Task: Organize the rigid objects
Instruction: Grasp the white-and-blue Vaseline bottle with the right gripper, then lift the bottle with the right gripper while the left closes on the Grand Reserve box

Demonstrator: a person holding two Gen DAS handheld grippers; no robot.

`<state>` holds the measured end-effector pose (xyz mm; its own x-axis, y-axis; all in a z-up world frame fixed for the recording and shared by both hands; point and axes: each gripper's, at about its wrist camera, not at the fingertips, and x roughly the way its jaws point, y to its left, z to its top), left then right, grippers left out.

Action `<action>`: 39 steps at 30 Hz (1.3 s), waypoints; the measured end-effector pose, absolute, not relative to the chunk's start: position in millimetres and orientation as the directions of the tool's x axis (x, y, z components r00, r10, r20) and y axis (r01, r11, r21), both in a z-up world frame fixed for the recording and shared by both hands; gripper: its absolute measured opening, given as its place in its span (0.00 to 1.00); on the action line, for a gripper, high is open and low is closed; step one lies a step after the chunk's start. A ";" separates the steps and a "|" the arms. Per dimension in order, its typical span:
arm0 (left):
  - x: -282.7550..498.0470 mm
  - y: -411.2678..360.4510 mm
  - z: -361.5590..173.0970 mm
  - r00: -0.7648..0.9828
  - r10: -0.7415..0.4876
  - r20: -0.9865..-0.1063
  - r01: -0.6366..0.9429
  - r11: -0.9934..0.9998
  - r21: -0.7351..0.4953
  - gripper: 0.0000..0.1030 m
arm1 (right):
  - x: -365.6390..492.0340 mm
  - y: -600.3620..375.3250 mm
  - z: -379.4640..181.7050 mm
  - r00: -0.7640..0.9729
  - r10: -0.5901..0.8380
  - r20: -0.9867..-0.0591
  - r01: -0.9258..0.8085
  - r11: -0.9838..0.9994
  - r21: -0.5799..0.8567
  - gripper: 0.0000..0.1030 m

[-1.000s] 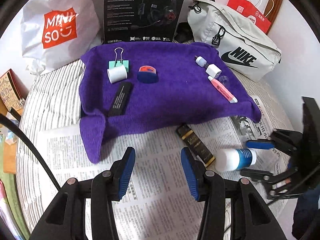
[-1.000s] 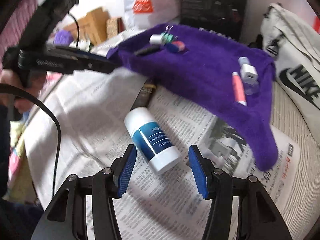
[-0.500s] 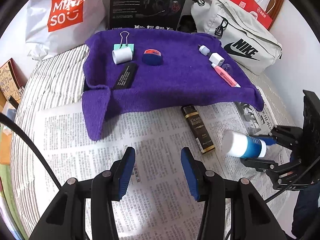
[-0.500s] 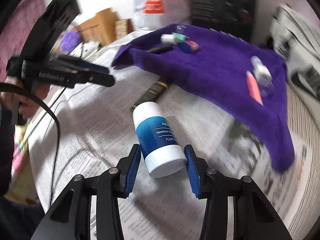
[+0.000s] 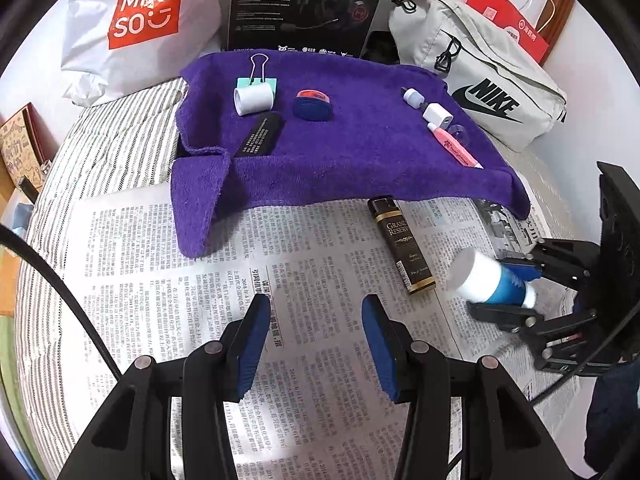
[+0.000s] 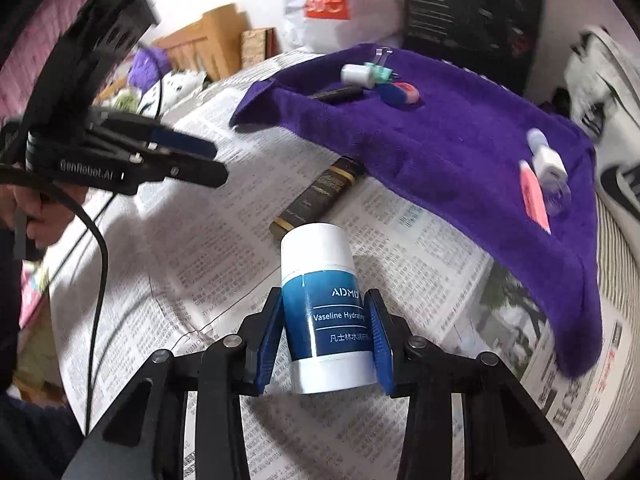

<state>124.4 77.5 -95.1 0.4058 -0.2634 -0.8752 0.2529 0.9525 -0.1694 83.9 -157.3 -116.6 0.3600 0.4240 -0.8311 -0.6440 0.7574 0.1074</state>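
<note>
My right gripper (image 6: 326, 332) is shut on a white and blue Vaseline bottle (image 6: 322, 308) and holds it above the newspaper; it also shows in the left wrist view (image 5: 486, 280). My left gripper (image 5: 312, 344) is open and empty over the newspaper (image 5: 200, 300). A black and gold box (image 5: 402, 244) lies on the paper by the purple towel (image 5: 340, 160). On the towel lie a white roll (image 5: 253, 98), a green binder clip (image 5: 258, 76), a black bar (image 5: 260, 134), a blue tape (image 5: 312, 104), a white plug (image 5: 437, 115) and a pink pen (image 5: 454, 146).
A white Miniso bag (image 5: 136, 28), a black headset box (image 5: 304, 4), a grey Nike bag (image 5: 480, 80) and a red bag (image 5: 508, 28) stand behind the towel. A striped sheet (image 5: 100, 152) lies under the paper.
My right gripper has closed on the Vaseline bottle and lifted it off the newspaper. My left gripper has drawn back a little and stays open.
</note>
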 end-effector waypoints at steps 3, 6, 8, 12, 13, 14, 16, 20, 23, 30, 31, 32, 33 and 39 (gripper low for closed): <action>123.5 67.9 -94.8 0.410 -0.272 -0.871 0.262 0.949 -0.173 0.44 | 80.1 -184.1 -108.4 0.423 0.407 -0.810 -0.551 0.825 0.126 0.36; 126.7 51.9 -93.7 0.409 -0.286 -0.866 0.276 0.944 -0.181 0.44 | 77.5 -211.7 -102.9 0.517 0.320 -0.794 -0.401 0.910 0.105 0.36; 131.7 40.9 -92.6 0.409 -0.299 -0.862 0.282 0.940 -0.192 0.44 | 78.2 -222.0 -103.6 0.566 0.265 -0.781 -0.319 0.944 0.090 0.35; 143.2 19.0 -91.9 0.412 -0.303 -0.860 0.298 0.936 -0.187 0.44 | 79.8 -225.0 -109.3 0.610 0.218 -0.762 -0.261 0.963 0.066 0.35; 146.9 14.3 -93.0 0.413 -0.295 -0.862 0.299 0.938 -0.178 0.44 | 82.8 -222.6 -111.3 0.616 0.213 -0.759 -0.256 0.965 0.064 0.35; 151.5 10.1 -95.3 0.413 -0.281 -0.866 0.296 0.941 -0.165 0.44 | 83.8 -221.5 -114.2 0.621 0.197 -0.759 -0.242 0.969 0.053 0.35; 158.9 4.2 -101.1 0.404 -0.255 -0.878 0.289 0.947 -0.142 0.44 | 86.0 -219.5 -120.7 0.620 0.189 -0.761 -0.238 0.970 0.047 0.35; 163.4 -6.1 -106.0 0.428 -0.199 -0.882 0.292 0.954 -0.073 0.44 | 82.5 -218.5 -124.0 0.611 0.189 -0.769 -0.240 0.970 0.049 0.36; 160.2 -6.0 -107.7 0.441 -0.153 -0.885 0.289 0.957 -0.021 0.44 | 81.8 -214.7 -124.1 0.615 0.167 -0.770 -0.238 0.971 0.021 0.36; 144.8 4.7 -108.2 0.458 -0.096 -0.884 0.249 0.968 0.024 0.45 | 81.7 -213.0 -125.4 0.619 0.151 -0.771 -0.239 0.971 -0.001 0.36; 143.9 3.7 -108.2 0.460 -0.094 -0.883 0.250 0.968 0.027 0.45 | 81.8 -213.4 -125.4 0.618 0.153 -0.771 -0.239 0.971 0.002 0.36; 143.6 1.2 -108.7 0.459 -0.105 -0.882 0.263 0.964 0.022 0.45 | 81.9 -214.6 -125.5 0.617 0.158 -0.771 -0.239 0.971 0.007 0.36; 143.5 -1.7 -109.0 0.462 -0.107 -0.880 0.270 0.962 0.024 0.45 | 82.3 -215.6 -125.6 0.616 0.163 -0.771 -0.239 0.971 0.015 0.36; 146.4 -11.4 -109.6 0.498 -0.093 -0.862 0.296 0.953 0.068 0.45 | 82.0 -214.0 -125.8 0.617 0.156 -0.771 -0.239 0.971 0.005 0.36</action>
